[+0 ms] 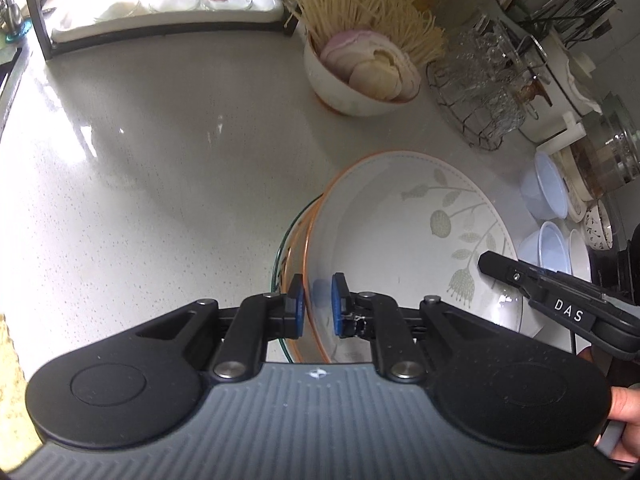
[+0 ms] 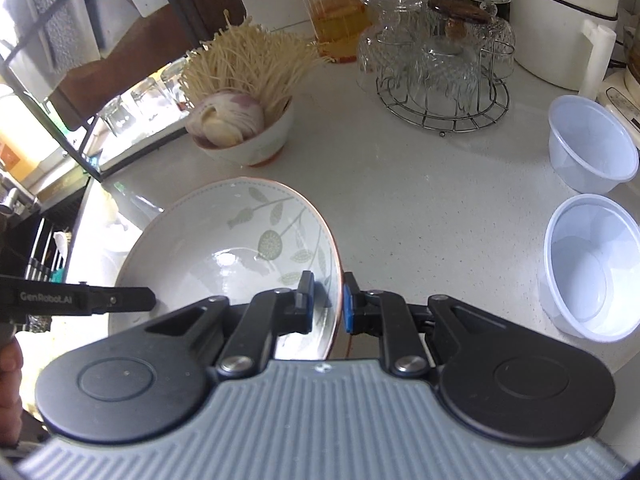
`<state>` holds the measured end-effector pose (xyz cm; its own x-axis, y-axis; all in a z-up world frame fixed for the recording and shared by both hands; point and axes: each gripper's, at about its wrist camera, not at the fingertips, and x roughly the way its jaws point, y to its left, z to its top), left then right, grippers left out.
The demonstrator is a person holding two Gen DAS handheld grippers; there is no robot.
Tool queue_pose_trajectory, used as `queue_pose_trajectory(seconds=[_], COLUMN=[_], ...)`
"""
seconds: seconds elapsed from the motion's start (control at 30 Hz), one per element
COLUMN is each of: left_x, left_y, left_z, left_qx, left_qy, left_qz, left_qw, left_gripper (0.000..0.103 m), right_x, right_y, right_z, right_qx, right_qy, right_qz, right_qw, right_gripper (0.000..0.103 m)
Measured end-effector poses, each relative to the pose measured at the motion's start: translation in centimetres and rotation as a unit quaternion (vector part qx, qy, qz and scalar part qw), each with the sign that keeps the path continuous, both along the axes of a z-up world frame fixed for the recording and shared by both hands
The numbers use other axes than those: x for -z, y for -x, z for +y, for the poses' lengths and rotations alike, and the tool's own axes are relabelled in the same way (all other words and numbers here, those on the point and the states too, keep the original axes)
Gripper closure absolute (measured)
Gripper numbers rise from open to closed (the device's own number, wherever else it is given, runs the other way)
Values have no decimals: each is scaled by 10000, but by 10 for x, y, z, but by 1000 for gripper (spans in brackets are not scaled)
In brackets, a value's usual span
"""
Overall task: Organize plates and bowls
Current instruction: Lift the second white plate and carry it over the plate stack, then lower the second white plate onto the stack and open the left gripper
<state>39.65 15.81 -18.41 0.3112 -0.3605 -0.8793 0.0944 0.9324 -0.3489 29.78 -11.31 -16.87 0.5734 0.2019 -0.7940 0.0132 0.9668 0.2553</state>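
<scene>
Both grippers pinch the rim of the same leaf-patterned bowl, one on each side. The left gripper has its two blue pads on either side of the bowl's orange-edged wall, one inside and one outside; the right gripper grips the opposite rim the same way. The bowl sits between the two tools, tilted, over the pale counter.

To carry it well, I judge both hands should move together at one height — any twist between them would lever the rim out of a pad. The grip is only on a thin edge, so slow travel and a level set-down seem wise.

The left view alone shows a glass rim just outside the left fingers, under or behind the bowl — whether they touch I cannot tell. The right view alone shows two plastic tubs well to the right of its fingers, and the wire rack of glasses ahead. Both show the mushroom bowl beyond.
</scene>
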Motion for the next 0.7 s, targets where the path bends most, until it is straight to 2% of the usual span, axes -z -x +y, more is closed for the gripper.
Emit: queue_pose_trajectory(seconds=[0.37,0.53,0.7], left_x=[5,3,0], left_y=[-2,-3,-2], left_z=[-14,-11,-9], left_qx=[-44,-128,-164], left_qy=[-256,-228,-163], left_qz=[188,182,225], left_qw=[9995,9995,9995], left_gripper=[88,88,86], right_x=[9,12,16], right_y=[-2,-6,-10], right_z=[-2,2,2], right_qx=[-110,-235,-264], right_qy=[175,281,180], right_qz=[57,69,218], right_qw=[9998,9993,9992], right_gripper=[85,85,85])
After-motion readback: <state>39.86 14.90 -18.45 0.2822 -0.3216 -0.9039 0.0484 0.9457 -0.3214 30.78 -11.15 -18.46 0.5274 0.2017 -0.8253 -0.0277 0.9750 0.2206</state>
